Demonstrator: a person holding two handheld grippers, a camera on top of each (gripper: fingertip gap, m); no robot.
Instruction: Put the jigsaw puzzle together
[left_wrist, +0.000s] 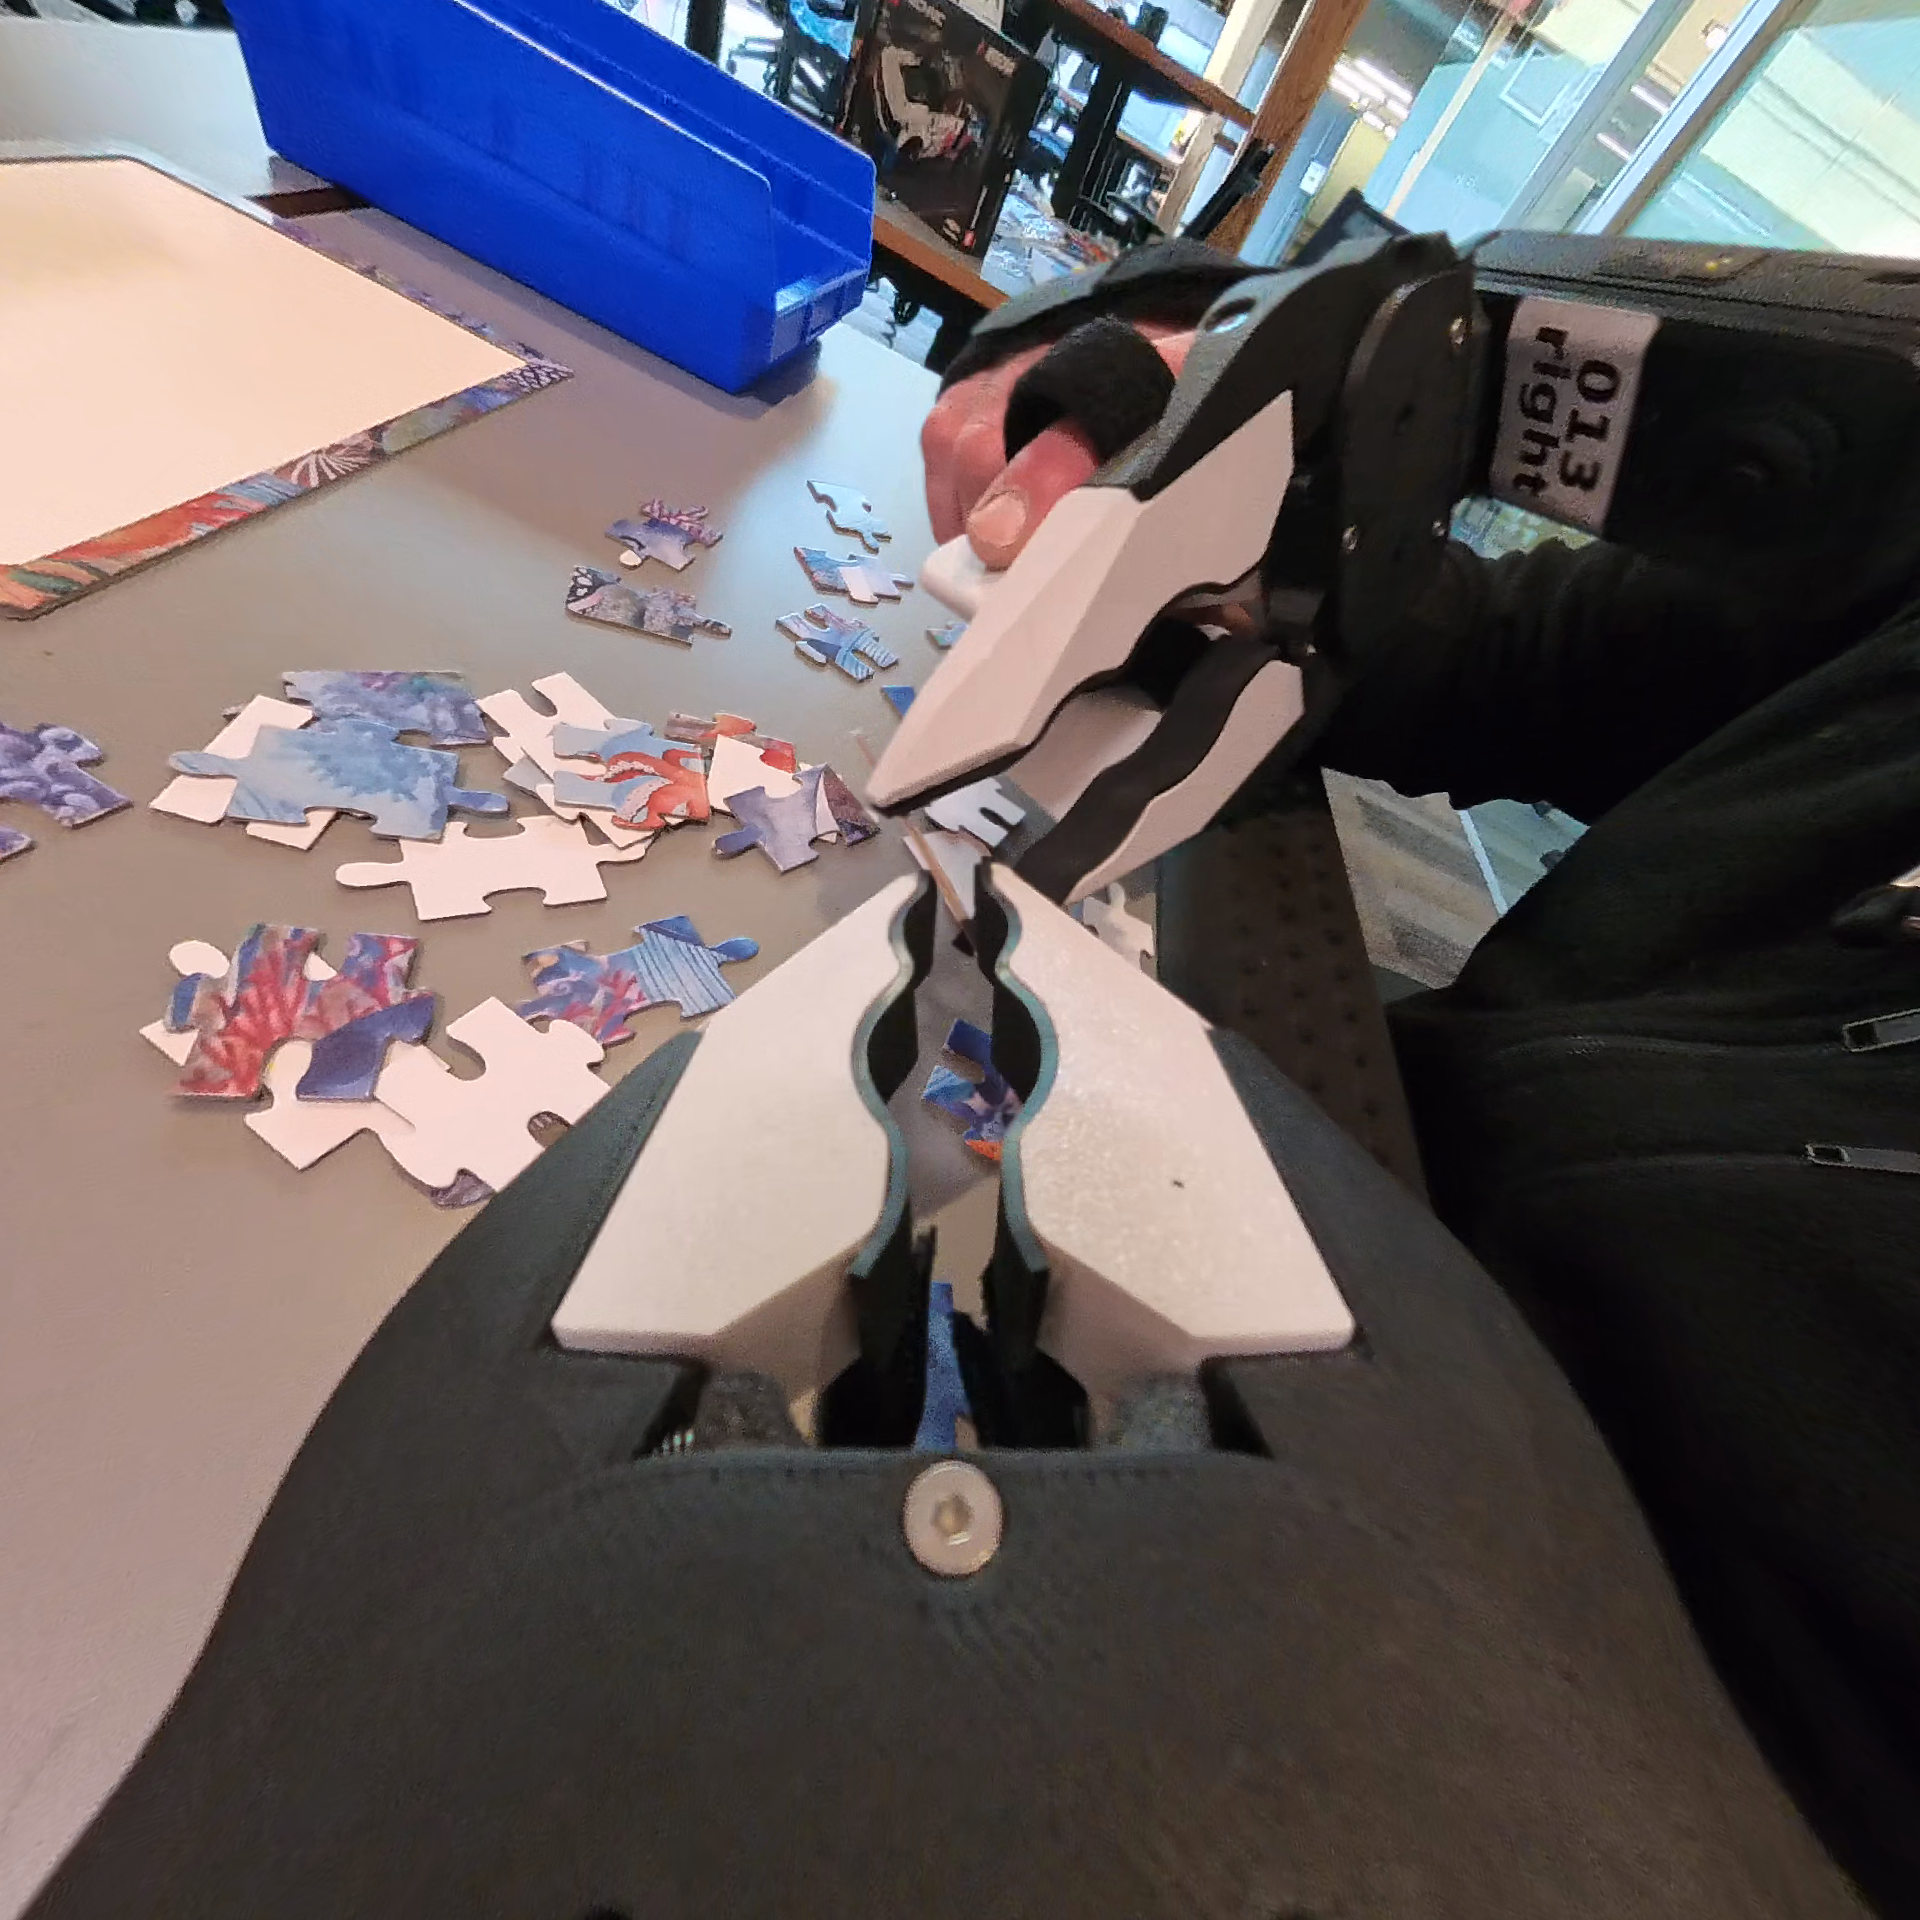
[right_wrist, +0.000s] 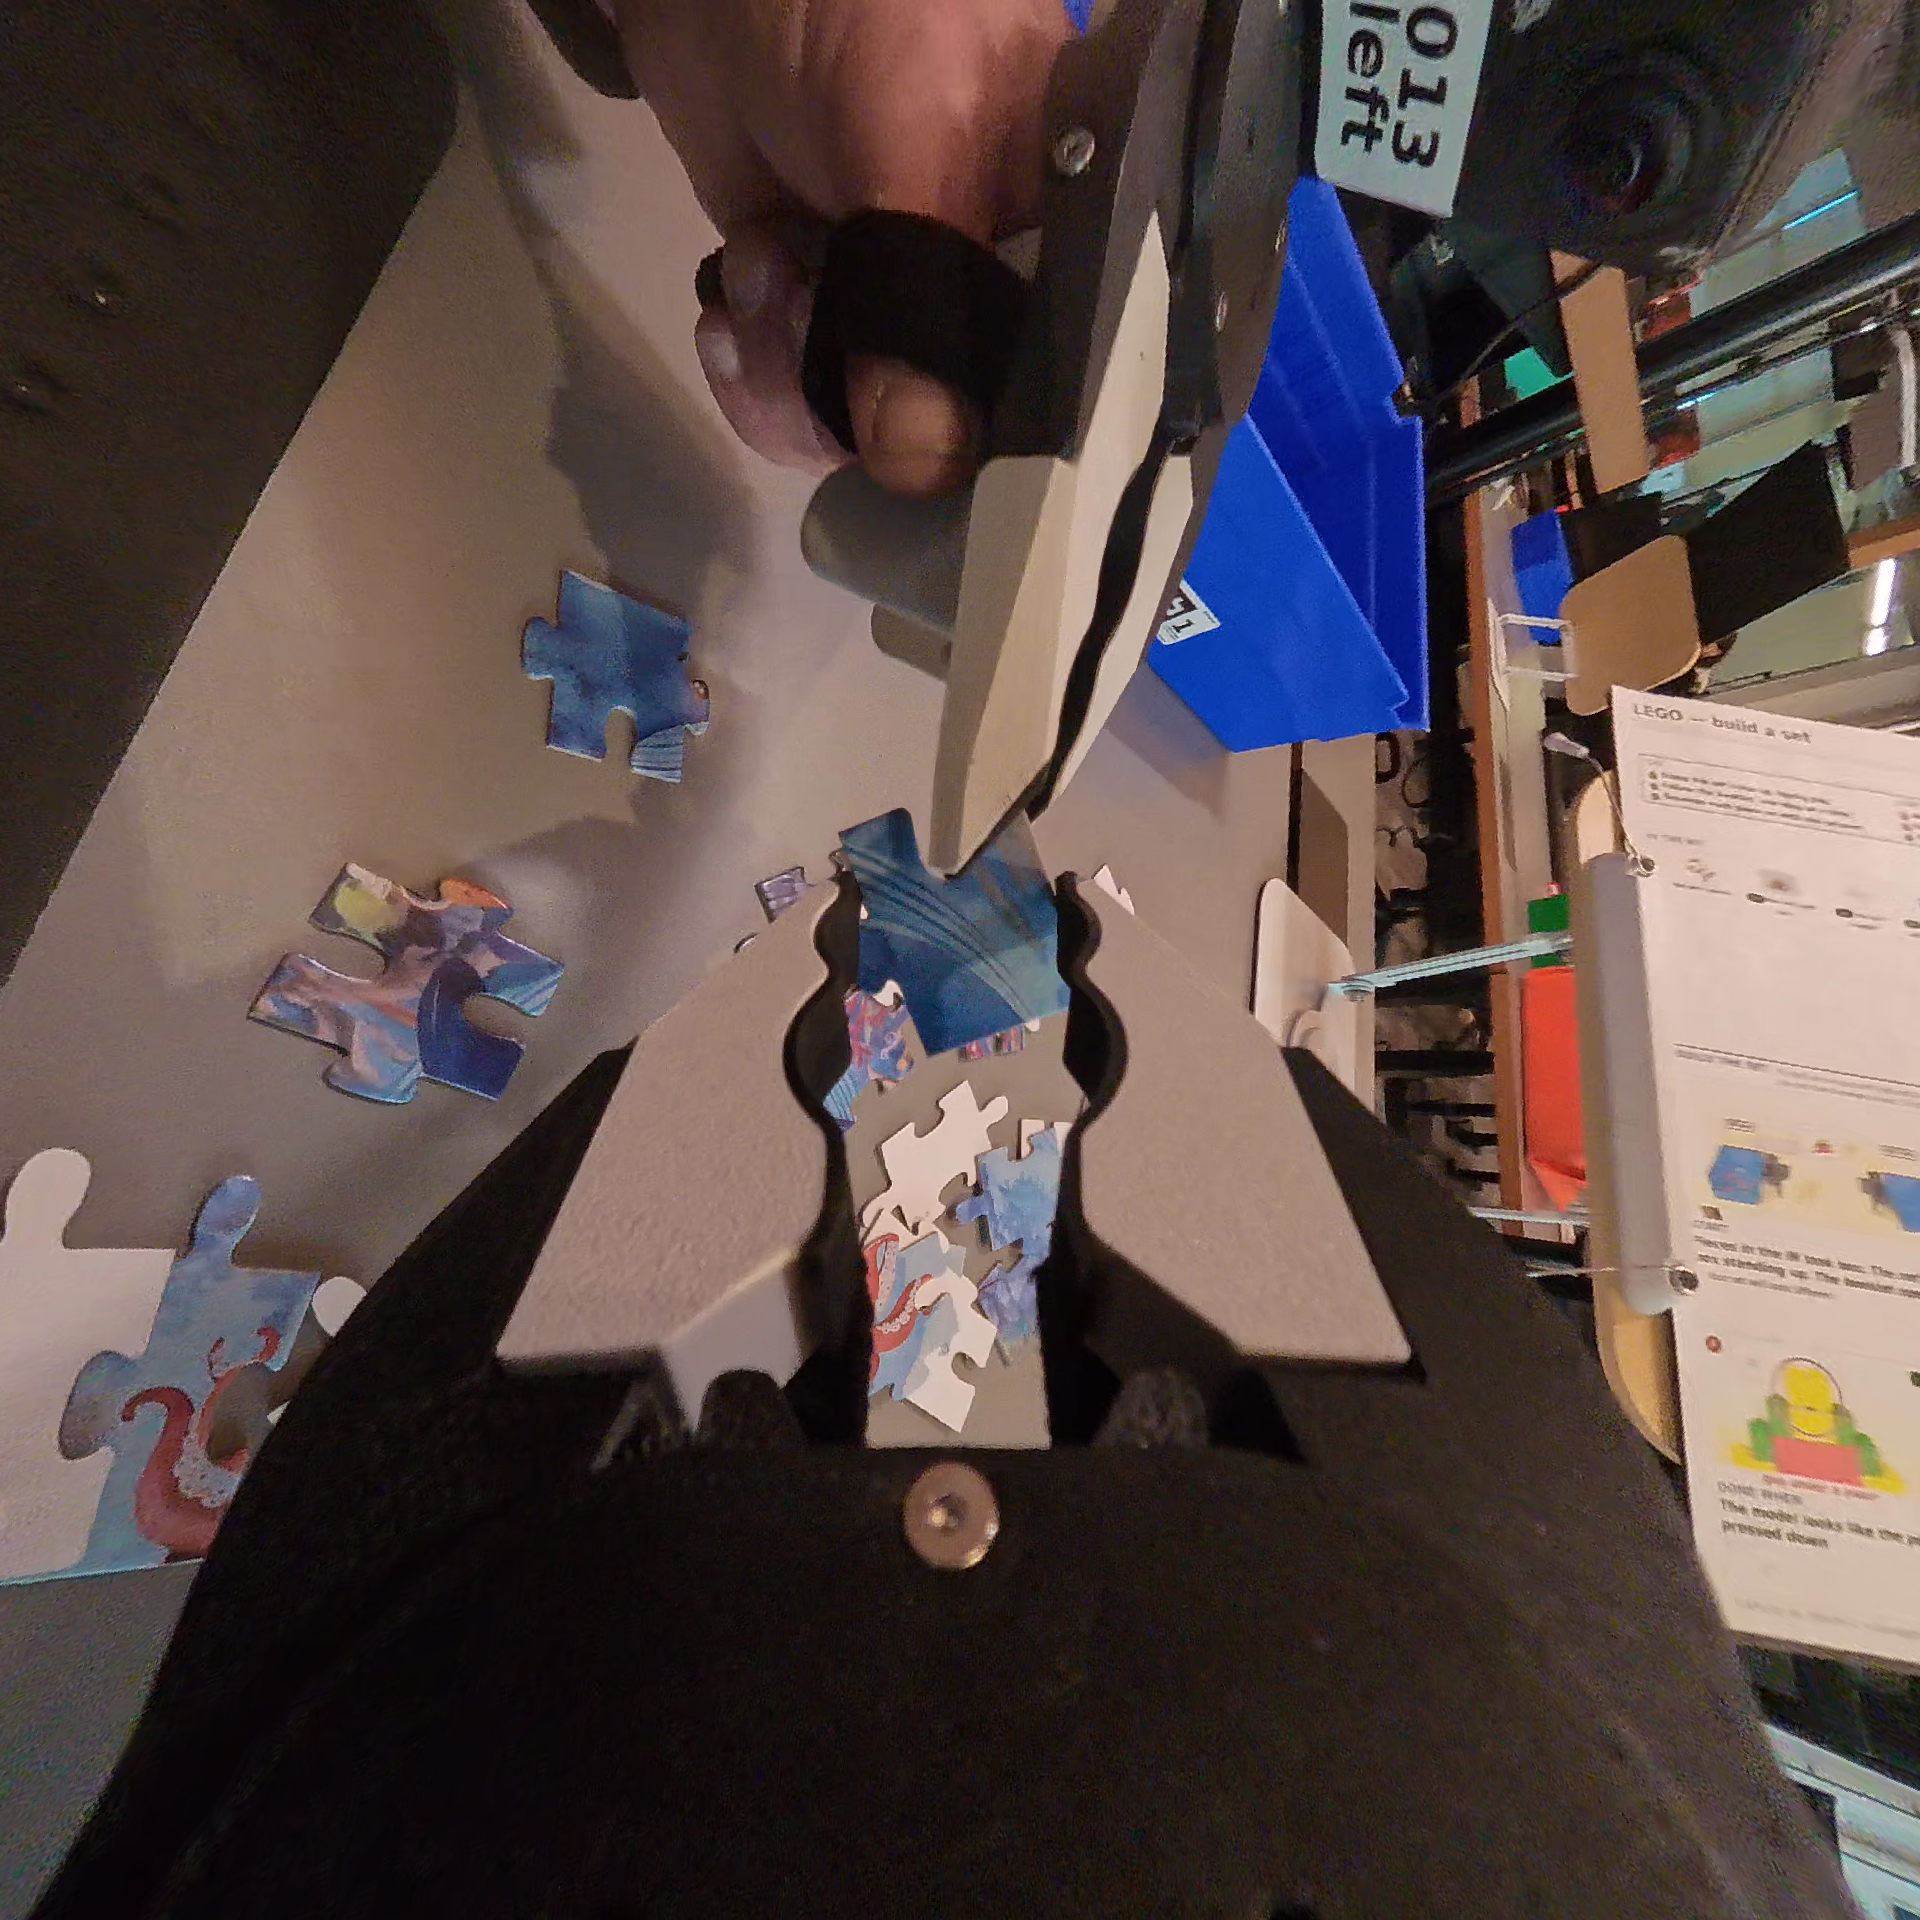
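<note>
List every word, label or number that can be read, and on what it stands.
I do not quote writing; these things carry it.
White tag on right gripper: legible.
Pale label on left gripper: legible.
Sticker on blue bin: too small.
Instruction sheet: mostly blurred.
Dark box: blurred.

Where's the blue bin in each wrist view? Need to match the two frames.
Left wrist view: blue bin along the top edge, left of centre, long side facing the camera.
Right wrist view: blue bin upper right, appearing rotated because the camera is rolled.
Shared landmark: the pile of pieces with the red-tentacle piece, mid-left in the left view, low centre in the right view.
</note>
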